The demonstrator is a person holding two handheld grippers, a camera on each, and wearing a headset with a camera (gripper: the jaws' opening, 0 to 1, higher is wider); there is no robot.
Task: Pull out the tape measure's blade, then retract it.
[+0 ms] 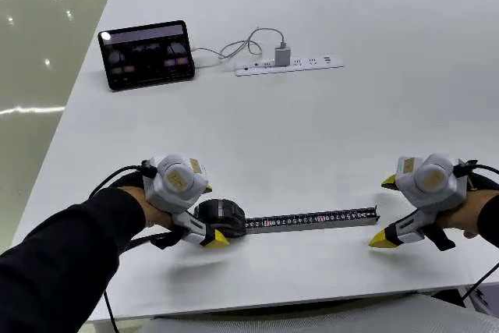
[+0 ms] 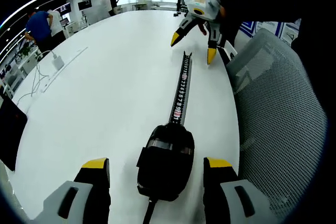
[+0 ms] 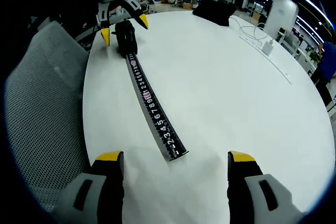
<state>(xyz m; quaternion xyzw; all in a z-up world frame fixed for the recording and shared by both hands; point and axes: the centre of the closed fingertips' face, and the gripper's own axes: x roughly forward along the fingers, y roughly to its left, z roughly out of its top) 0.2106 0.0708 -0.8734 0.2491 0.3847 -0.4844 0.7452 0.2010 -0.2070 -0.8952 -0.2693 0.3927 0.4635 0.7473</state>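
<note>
The tape measure [image 1: 221,217] is lying on the white table [image 1: 312,130] near the person's edge. Its blade [image 1: 312,219] is resting flat on the surface, drawn out from the black case toward the right. The left gripper [image 1: 212,214] is standing around the case with its jaws spread; in the left gripper view a gap is showing on each side, so it is not clamping anything. The right gripper [image 1: 384,212] is waiting at the far tip of the blade, also with its jaws apart and grasping nothing, and the tip is lying just in front of them. The pulling-out is looking finished to me, so the retracting is probably the step now. To do it well, I think the left gripper should be closing firmly on the case first, and the right gripper should be pinching the tip and guiding it back slowly. A free blade may whip in and push the case away. The table is smooth and may be letting the case slide. Farther on it a dark tablet [image 1: 146,54] is standing, and a power strip [image 1: 290,65] with a charger [image 1: 282,55] and a cable [image 1: 234,48] is lying beside it. A mesh chair [image 2: 278,119] is standing at the table's edge, a glossy floor [image 1: 39,52] is reflecting lights, and people [image 2: 39,24] are standing far behind in a bright open office.
</note>
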